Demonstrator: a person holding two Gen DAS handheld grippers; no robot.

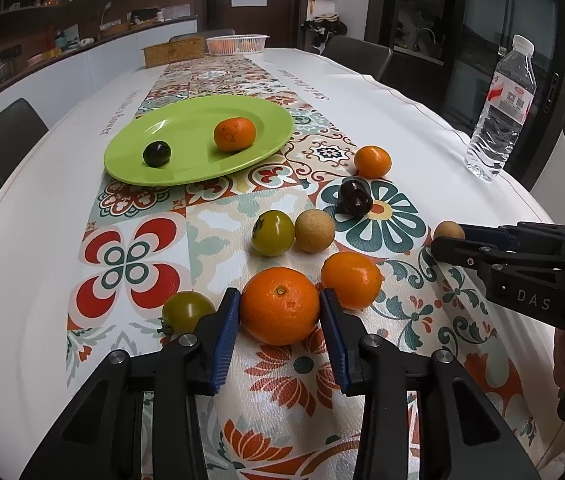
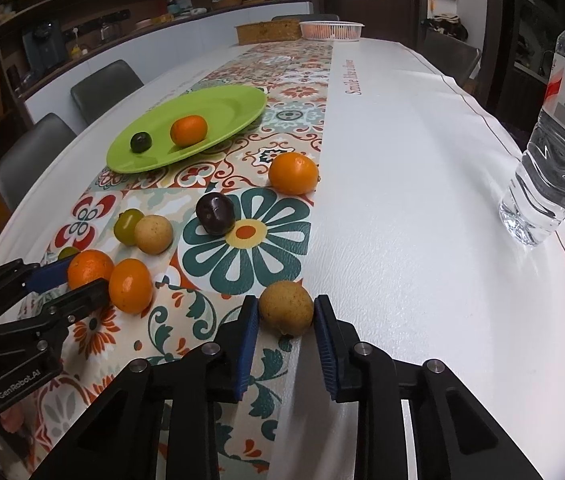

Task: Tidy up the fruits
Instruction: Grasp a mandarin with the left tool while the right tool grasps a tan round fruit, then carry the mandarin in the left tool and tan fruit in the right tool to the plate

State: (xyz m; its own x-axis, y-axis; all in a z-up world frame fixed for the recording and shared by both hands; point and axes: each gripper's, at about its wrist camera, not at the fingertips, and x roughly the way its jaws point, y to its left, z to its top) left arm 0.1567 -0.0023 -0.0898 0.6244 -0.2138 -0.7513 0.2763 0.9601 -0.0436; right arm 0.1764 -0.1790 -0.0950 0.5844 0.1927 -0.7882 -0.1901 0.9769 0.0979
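Kitchen-diner setup, long table point(image 2: 422, 184) with a patterned runner and fruit scattered across it. Both grippers are at the grab stage: left gripper point(image 1: 279, 311) has its pads pressed on a big orange point(image 1: 279, 305), right gripper point(image 2: 285, 312) is clamped narrow on a tan round fruit point(image 2: 285, 307). Green plate point(image 1: 186, 168) further back already holds two pieces. Next up, I'd guess, is lifting both over there without squashing.

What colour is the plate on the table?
The plate is lime green, clearest in the left wrist view.
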